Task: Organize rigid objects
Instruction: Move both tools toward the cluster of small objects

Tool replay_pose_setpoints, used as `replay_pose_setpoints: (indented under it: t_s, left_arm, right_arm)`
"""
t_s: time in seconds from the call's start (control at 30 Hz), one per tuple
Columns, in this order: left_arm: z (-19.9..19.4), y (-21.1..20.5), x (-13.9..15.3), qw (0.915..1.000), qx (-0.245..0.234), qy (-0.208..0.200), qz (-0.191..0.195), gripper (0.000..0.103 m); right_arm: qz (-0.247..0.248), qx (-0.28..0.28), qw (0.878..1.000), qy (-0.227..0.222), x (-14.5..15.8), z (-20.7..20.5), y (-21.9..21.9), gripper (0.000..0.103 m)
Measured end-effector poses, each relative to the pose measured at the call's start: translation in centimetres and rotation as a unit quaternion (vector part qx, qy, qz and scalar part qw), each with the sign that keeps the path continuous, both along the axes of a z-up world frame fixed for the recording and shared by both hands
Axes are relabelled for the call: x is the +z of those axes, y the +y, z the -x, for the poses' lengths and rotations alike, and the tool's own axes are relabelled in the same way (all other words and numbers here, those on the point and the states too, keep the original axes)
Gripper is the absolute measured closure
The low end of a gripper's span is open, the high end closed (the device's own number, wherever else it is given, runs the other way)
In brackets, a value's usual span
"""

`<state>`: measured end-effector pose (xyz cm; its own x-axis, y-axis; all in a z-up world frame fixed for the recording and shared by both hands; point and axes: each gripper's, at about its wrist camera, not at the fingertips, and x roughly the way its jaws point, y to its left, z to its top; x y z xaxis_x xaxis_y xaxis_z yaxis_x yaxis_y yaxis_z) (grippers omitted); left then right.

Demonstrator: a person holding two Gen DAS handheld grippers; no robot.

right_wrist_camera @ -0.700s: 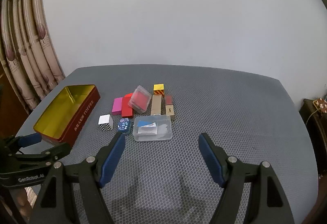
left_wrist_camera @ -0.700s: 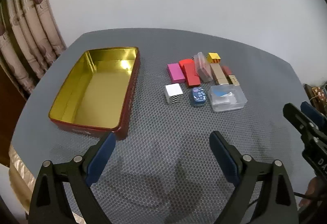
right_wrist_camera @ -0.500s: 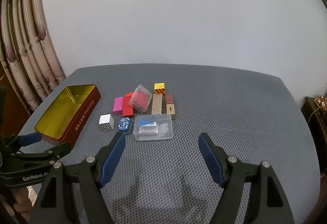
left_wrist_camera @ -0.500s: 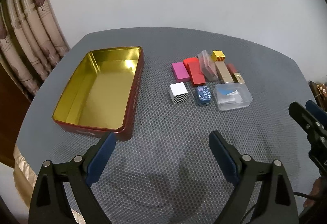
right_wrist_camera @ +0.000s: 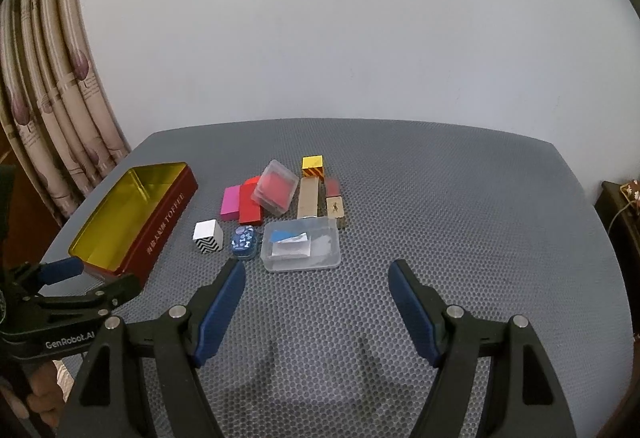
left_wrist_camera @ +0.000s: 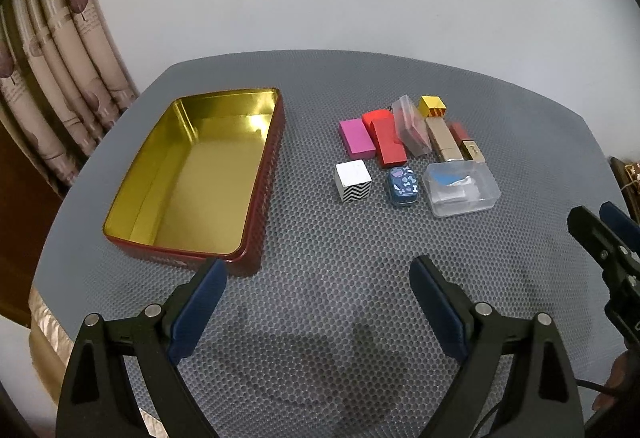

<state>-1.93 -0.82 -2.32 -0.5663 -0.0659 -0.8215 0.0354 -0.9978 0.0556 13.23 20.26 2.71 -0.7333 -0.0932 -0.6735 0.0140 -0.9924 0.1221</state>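
Both claws hover above the near edge of the grey tabletop (left_wrist_camera: 328, 238), jaws spread apart with nothing between them: the left claw (left_wrist_camera: 318, 302) and the right claw (right_wrist_camera: 316, 302). An open red tin (left_wrist_camera: 192, 178) with a gold inside sits toward the tabletop's left edge. Near the middle, small boxes cluster together: a pink box (left_wrist_camera: 356, 139), a zigzag cube (left_wrist_camera: 353, 182), a blue tin (left_wrist_camera: 402, 185) and a clear case (left_wrist_camera: 462, 188).
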Motion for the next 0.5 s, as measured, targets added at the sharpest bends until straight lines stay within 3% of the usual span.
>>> replay_pose_setpoints:
  t_s: [0.5]
  left_arm:
    - [0.9,0.3,-1.0,0.9999,-0.003,-0.01,0.0,0.012]
  right_arm:
    - [-0.004,0.002,1.0,-0.01,-1.1,0.8,0.0,0.027]
